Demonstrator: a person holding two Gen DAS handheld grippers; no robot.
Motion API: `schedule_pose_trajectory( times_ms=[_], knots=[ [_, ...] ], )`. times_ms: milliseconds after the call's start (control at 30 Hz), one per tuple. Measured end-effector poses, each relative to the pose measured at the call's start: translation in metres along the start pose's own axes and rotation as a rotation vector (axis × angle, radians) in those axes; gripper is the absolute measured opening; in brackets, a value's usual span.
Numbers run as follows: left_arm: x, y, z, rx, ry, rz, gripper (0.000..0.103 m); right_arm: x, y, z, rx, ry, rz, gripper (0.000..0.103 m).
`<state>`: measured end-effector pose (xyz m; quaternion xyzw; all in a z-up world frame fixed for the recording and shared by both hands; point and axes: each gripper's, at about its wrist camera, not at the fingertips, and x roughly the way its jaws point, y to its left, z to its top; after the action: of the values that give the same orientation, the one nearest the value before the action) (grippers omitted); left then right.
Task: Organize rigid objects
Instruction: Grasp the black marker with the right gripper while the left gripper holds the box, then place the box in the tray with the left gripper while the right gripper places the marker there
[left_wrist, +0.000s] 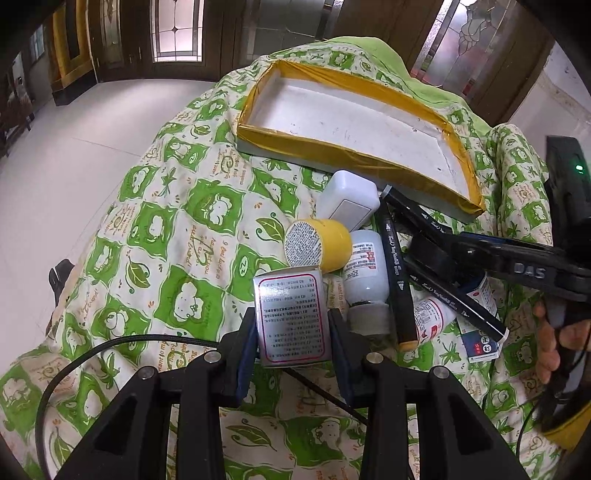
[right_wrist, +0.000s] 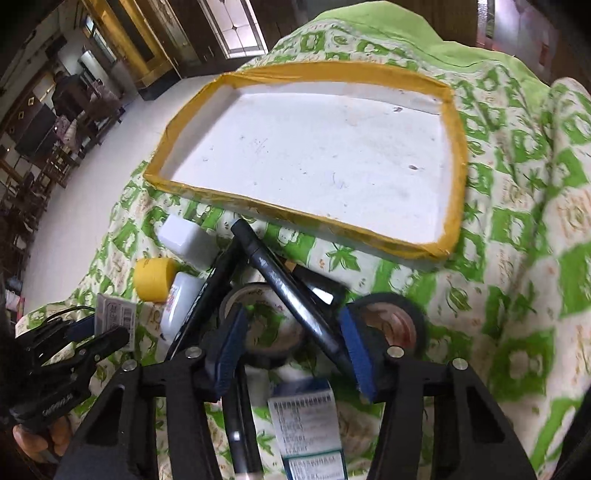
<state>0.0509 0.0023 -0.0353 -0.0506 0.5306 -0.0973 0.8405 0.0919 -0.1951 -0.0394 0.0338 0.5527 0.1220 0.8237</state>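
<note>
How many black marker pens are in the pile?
3. One lies beside the white bottle, one reaches toward the tray, and one lies lowest on the right. More may be hidden underneath.

This is a home. A green and white quilt (left_wrist: 155, 229) with little cartoon pictures covers a bed or table. Wooden doors with patterned glass (left_wrist: 177, 29) stand behind. Chairs (right_wrist: 70, 122) sit on the shiny white floor (left_wrist: 74, 147).
</note>
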Motion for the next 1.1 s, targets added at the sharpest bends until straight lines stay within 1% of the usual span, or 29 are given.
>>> schedule_pose_trajectory(
  times_ms=[33,67,100,233,300,333,433,467,567,767,1000,1100],
  knots=[
    [0.000,0.000,0.000,0.000,0.000,0.001,0.039,0.003,0.001,0.000,-0.006,0.003,-0.006,0.042],
    [0.001,0.000,0.000,-0.002,0.001,0.001,0.039,0.006,0.002,0.001,-0.018,0.008,-0.031,0.038],
    [0.002,0.001,0.001,-0.004,0.004,0.001,0.039,0.007,0.003,0.001,-0.023,0.007,-0.050,0.029],
    [0.003,0.001,0.001,-0.009,0.007,0.000,0.039,0.004,0.001,-0.005,-0.001,-0.018,-0.030,0.026],
    [0.003,0.000,0.002,-0.006,0.004,0.000,0.039,0.000,-0.002,-0.010,0.038,-0.029,-0.002,0.025],
    [0.003,0.000,0.002,-0.006,0.002,-0.001,0.039,-0.004,-0.005,-0.012,0.067,-0.034,0.025,0.023],
    [0.001,0.000,0.002,-0.005,-0.010,-0.010,0.038,-0.015,-0.019,-0.024,0.178,-0.049,0.148,0.017],
    [0.000,0.000,0.002,-0.004,-0.013,-0.011,0.038,-0.016,-0.022,-0.028,0.195,-0.046,0.162,0.017],
    [-0.001,0.000,0.001,-0.002,-0.009,-0.012,0.038,-0.014,-0.017,-0.036,0.181,-0.019,0.132,0.016],
    [0.001,0.000,0.001,-0.007,-0.002,-0.008,0.038,-0.004,-0.012,-0.034,0.173,0.023,0.107,0.015],
    [0.003,0.001,0.002,-0.013,0.004,-0.009,0.038,0.011,-0.013,-0.026,0.182,0.028,0.082,0.015],
    [0.000,0.002,0.002,-0.010,-0.012,-0.013,0.038,0.008,-0.012,-0.027,0.190,-0.002,0.083,0.014]
  ],
)
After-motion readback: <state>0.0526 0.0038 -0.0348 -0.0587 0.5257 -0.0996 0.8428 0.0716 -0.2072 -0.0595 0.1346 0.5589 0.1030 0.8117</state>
